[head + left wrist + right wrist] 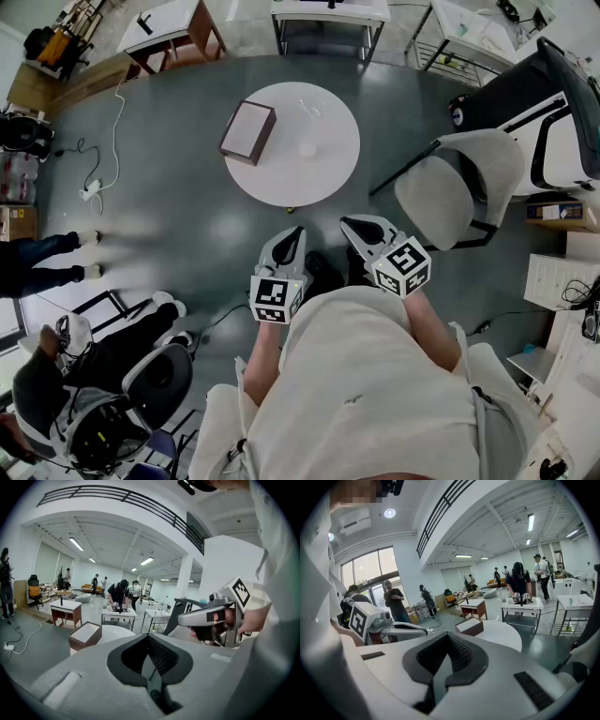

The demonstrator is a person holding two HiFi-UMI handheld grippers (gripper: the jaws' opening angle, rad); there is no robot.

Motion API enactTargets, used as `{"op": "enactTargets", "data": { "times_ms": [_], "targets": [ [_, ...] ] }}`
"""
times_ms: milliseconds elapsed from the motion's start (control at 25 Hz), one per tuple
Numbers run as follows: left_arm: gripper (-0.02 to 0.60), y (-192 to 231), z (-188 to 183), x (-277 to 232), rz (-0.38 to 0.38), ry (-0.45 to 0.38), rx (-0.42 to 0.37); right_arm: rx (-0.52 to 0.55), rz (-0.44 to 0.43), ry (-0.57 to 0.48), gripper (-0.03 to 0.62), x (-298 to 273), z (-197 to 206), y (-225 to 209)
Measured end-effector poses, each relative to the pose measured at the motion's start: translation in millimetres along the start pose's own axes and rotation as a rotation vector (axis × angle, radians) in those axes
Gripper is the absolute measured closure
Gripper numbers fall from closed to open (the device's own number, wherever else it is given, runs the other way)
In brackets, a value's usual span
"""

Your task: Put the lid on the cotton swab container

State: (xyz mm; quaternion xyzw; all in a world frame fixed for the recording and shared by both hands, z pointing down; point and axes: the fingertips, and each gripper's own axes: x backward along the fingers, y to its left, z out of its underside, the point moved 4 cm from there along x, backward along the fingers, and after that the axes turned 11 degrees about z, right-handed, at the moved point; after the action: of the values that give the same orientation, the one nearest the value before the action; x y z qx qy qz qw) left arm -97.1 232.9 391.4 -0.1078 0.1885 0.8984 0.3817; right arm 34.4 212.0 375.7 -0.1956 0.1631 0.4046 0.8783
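A round white table [328, 178] stands ahead of me on the dark floor. Two faint clear items lie on it, one [310, 110] near the far side and one [307, 150] at the middle; I cannot tell which is the lid or the container. My left gripper [296, 232] and right gripper [346, 223] are held side by side near my body, short of the table, both shut and empty. In the left gripper view the jaws [148, 637] meet at the tip, and the right gripper's [449, 636] do the same.
A brown box with a white top [247, 130] sits on the table's left part. A grey chair [464, 187] stands to the right, and other chairs [155, 380] to the lower left. Desks [173, 23] line the far side. A cable [112, 141] runs across the floor at left.
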Motion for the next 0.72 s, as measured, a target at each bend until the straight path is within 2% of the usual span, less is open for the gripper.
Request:
{"op": "enactTargets", "data": {
  "times_ms": [400, 720],
  "targets": [
    [0.572, -12, 8, -8, 0.004, 0.001, 0.025, 0.015, 0.007, 0.021, 0.591, 14, 8, -5],
    [0.572, -26, 11, -21, 0.048, 0.010, 0.024, -0.068, 0.009, 0.016, 0.589, 25, 12, -15]
  ]
}}
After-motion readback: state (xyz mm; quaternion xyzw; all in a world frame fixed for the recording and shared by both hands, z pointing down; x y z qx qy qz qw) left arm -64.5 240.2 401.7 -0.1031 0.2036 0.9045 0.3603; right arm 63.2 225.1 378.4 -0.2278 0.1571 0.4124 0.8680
